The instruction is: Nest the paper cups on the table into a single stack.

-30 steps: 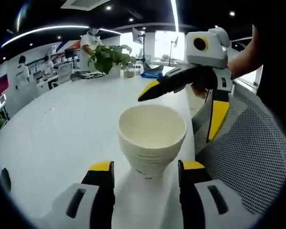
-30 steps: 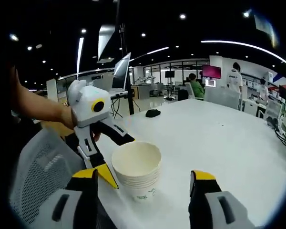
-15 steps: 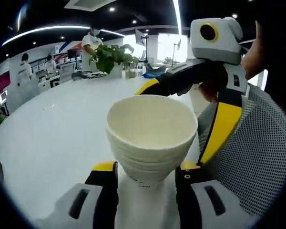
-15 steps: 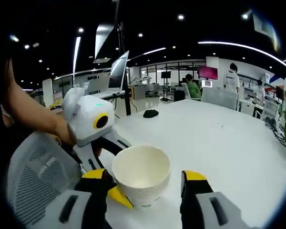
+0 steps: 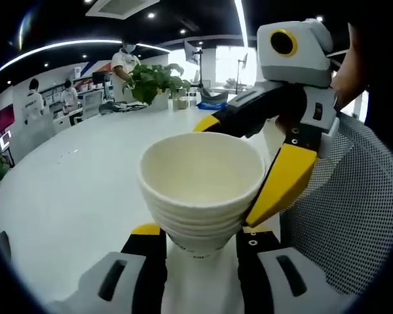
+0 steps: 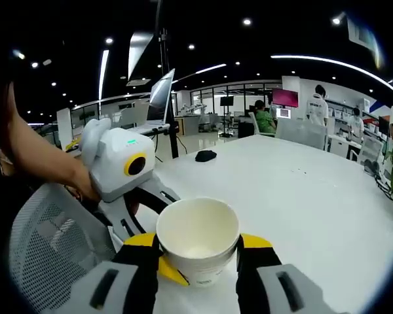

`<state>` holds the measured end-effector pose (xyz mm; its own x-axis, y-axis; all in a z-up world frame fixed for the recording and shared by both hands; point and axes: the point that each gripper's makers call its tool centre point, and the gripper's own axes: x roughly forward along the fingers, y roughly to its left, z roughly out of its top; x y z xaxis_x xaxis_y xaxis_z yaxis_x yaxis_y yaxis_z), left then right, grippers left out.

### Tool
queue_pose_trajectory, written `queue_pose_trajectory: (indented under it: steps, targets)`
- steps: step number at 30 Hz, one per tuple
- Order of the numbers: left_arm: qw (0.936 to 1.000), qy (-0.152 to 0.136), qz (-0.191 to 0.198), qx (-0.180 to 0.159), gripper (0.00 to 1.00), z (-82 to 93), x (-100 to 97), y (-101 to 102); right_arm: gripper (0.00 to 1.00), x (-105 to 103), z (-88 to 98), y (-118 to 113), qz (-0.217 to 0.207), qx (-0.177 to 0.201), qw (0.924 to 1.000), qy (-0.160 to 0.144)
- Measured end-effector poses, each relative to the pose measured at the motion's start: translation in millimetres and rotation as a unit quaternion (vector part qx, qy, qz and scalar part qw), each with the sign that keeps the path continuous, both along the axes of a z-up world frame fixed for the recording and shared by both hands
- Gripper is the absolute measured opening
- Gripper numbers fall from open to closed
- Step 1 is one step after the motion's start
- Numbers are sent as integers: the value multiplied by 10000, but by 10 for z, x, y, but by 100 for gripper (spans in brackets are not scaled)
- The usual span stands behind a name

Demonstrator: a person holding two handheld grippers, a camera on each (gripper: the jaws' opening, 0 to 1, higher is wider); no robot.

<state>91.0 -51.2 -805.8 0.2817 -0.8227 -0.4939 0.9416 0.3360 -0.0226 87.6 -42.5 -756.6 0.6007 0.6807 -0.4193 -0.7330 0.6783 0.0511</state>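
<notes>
**Two Grippers Closed On One Stack Of Cups**

One broad white table (image 5: 65,190) carried the work, its curved top running back toward a potted plant (image 5: 154,77) and, in the right gripper view, a dark computer mouse (image 6: 205,156). A grey mesh chair back (image 5: 354,216) stood just beside the table edge, near where the cups sat.

Next in size, the left gripper (image 5: 198,239) reached in from below with both yellow-tipped jaws pressed against the base of the stack of paper cups (image 5: 202,190), clamped on it from either side. The right gripper (image 6: 198,250) did likewise from the opposite direction, its jaws touching the stack's wall left and right, so the same stack was pinched from two sides. That doubled hold was probably meant to steady the cups and square them up.

The stack itself stood upright near the table's near edge, several rims layered closely under the top one, mouth open and empty. No loose cup lay on the visible table, so the nesting looked essentially finished.
</notes>
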Motion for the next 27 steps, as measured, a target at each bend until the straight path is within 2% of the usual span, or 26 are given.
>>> queue_pose_trajectory:
  steps: [9, 17, 21, 23, 27]
  targets:
    - [9995, 58, 277, -100, 40, 72, 259, 51, 45, 253, 98, 82, 219, -72, 9996, -162]
    - [9993, -60, 370, -39, 40, 167, 518, 85, 45, 526, 147, 98, 286, 101, 9995, -119]
    - [9992, -88, 383, -26, 40, 164, 652, 99, 45, 650, 155, 111, 271, 137, 9994, -147]
    - [9992, -88, 392, -4, 40, 132, 793, 164, 45, 740, 139, 116, 225, 203, 9995, -135]
    - [9991, -82, 411, 44, 39, 109, 894, 152, 45, 887, 104, 132, 220, 226, 9994, -131]
